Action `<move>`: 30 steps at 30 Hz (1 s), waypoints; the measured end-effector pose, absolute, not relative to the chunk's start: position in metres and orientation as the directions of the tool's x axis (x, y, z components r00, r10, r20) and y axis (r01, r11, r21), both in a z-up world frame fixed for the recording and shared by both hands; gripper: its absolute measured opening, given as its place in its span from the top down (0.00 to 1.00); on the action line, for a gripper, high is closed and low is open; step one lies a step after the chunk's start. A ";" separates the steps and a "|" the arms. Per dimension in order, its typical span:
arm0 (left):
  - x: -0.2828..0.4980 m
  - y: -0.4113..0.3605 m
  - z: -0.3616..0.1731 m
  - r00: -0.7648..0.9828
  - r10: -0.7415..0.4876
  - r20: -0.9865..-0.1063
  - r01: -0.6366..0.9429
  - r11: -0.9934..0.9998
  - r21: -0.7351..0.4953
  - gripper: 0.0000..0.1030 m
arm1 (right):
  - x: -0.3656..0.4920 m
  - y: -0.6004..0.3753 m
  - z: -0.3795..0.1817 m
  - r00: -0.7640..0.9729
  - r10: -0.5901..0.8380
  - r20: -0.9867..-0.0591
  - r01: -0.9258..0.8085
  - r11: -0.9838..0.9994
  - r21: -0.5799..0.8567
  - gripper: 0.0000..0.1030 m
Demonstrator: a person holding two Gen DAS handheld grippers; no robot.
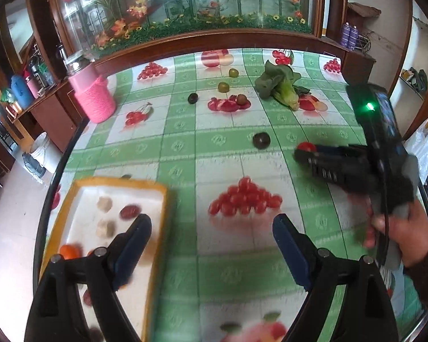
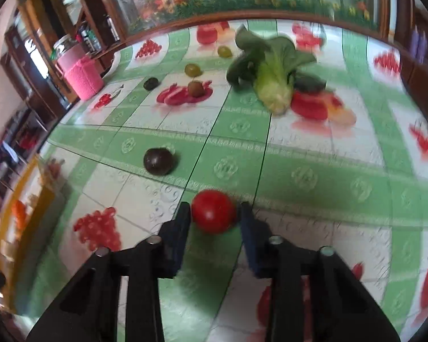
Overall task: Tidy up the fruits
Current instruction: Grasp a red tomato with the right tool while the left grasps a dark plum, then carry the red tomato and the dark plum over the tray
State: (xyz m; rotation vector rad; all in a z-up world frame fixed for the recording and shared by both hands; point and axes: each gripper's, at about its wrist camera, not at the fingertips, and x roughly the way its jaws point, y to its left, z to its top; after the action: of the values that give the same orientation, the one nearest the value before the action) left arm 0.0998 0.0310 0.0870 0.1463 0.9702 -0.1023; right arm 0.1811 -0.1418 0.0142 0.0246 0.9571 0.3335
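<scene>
right tongs (image 2: pixel 215 216) clamped on red tomato (image 2: pixel 214 211); yellow tray (image 1: pixel 159 199) lies to its left, beside released, empty left tongs (image 1: pixel 211 239)

Home dining rm, fruit-print tablecloth (image 1: pixel 185 131), wood cabinet w/ flower display (image 1: pixel 185 14), pink-wrapped jar (image 1: pixel 92 97)

On the bench (image 1: pixel 185 148) lie one red tomato (image 2: pixel 213 211), two dark round fruits (image 2: pixel 158 161) (image 2: pixel 151 83), two green ones (image 2: pixel 192 69) (image 2: pixel 224 51) and one brownish one (image 2: pixel 196 88). There is one leafy cabbage (image 2: pixel 271 77), one pink jar (image 1: pixel 95 97) and one yellow-rimmed tray (image 1: pixel 157 196); the fruits in it are too blurred to count. Two purple bottles (image 1: pixel 350 35) stand on a shelf behind.
</scene>
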 end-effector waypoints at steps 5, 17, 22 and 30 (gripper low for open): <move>0.151 -0.002 0.065 0.549 -0.074 -0.833 0.175 0.984 0.027 0.14 | 0.163 -0.168 0.022 0.571 0.324 -0.755 -0.248 0.944 0.217 0.71; 0.223 -0.040 0.013 0.517 -0.106 -0.849 0.185 0.983 -0.009 0.73 | 0.142 -0.198 0.016 0.574 0.312 -0.757 -0.218 0.949 0.226 0.70; 0.202 -0.018 0.024 0.522 -0.204 -0.828 0.179 0.976 -0.127 0.74 | 0.133 -0.200 0.021 0.585 0.302 -0.753 -0.204 0.953 0.223 0.70; 0.123 0.008 0.058 0.547 -0.247 -0.800 0.198 0.966 -0.163 0.74 | 0.094 -0.192 0.043 0.607 0.295 -0.738 -0.222 0.955 0.198 0.71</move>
State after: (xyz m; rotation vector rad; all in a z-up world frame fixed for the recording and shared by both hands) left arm 0.1233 0.0082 0.0580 -0.0559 0.9561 -0.2640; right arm 0.0939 -0.1921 0.0434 0.0895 0.8689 0.2990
